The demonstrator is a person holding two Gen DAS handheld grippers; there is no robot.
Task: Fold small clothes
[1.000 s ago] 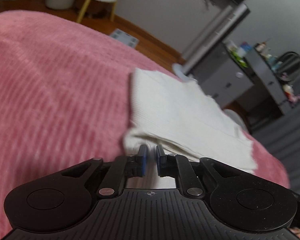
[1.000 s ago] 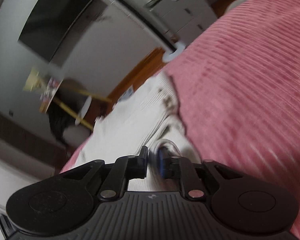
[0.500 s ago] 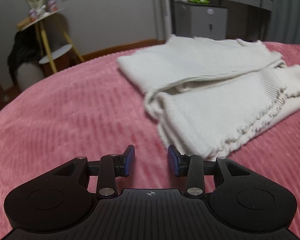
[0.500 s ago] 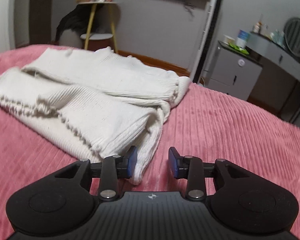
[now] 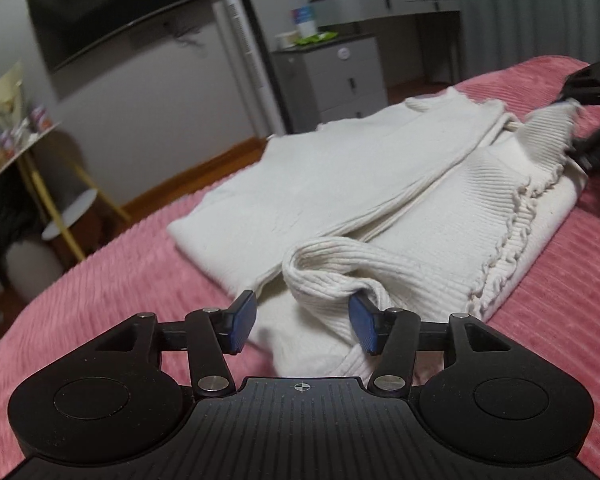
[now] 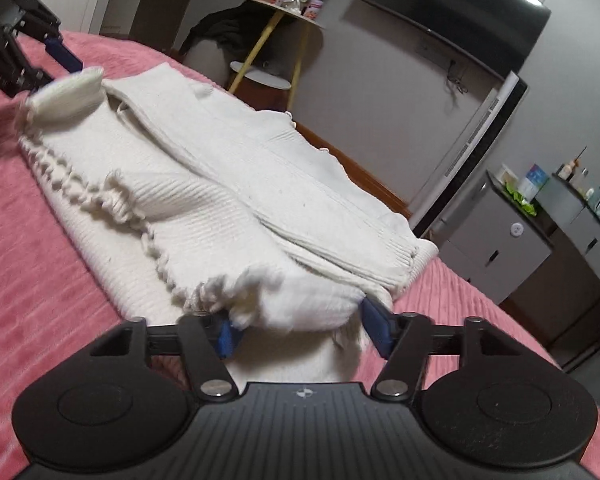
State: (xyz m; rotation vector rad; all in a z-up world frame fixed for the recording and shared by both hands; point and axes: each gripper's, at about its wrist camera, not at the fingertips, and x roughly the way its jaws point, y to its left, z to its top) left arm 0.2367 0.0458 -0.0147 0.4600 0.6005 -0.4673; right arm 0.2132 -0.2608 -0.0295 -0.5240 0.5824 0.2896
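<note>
A cream ribbed knit sweater (image 5: 380, 184) lies on the bed, on a pink ribbed blanket (image 5: 112, 292), already doubled over itself: a broad flat panel sits on top at the far side, and a frilled hem runs across the nearer layer. So at least one fold looks done. It is not yet a tidy packet, though. A rolled cuff or corner bulges up at the near edge in the left wrist view, and the frilled end bunches loosely in the right wrist view. My guess is that another fold, or some smoothing and squaring of the edges, is left.

The left gripper (image 5: 302, 322) is at one end of the sweater, its jaws about half apart and opening. The rolled cloth lies between them and brushes one pad, but is not pinched. The right gripper (image 6: 300, 326) is at the other end, its jaws moderately apart with the bunched frilled edge between them. The cloth touches the pads, but I cannot tell whether they grip it.

No writing can be read. The boxes and bottles on the grey cabinet (image 5: 336, 76) and desk are too small and blurred, and the dark television (image 6: 452, 8) on the wall shows nothing
</note>
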